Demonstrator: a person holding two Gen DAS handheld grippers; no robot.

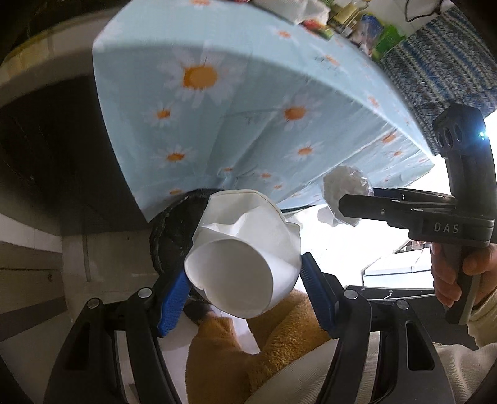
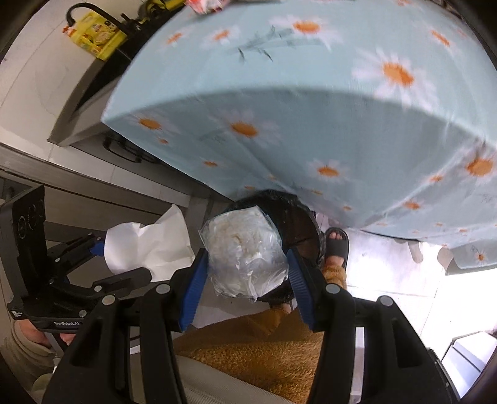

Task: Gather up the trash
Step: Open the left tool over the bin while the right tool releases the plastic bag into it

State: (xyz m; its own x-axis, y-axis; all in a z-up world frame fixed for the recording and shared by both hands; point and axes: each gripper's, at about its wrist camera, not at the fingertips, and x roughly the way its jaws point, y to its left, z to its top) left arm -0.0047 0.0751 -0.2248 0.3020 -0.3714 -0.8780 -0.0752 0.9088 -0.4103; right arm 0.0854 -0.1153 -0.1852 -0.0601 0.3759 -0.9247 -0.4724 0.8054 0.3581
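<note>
My left gripper (image 1: 242, 279) is shut on a crushed white paper cup (image 1: 245, 264) and holds it above a black-lined trash bin (image 1: 169, 230) on the floor beside the table. My right gripper (image 2: 245, 270) is shut on a crumpled clear plastic bag (image 2: 245, 254) with white stuff in it, also over the bin (image 2: 298, 217). The right gripper and its bag (image 1: 344, 189) show at the right of the left wrist view. The left gripper and its cup (image 2: 146, 245) show at the left of the right wrist view.
A table with a light-blue daisy cloth (image 1: 217, 102) overhangs the bin; several packages (image 1: 357, 25) lie on top. The person's orange fleece leg (image 2: 264, 348) and sandalled foot (image 2: 337, 242) are beside the bin. A yellow box (image 2: 96, 34) sits on a grey cabinet.
</note>
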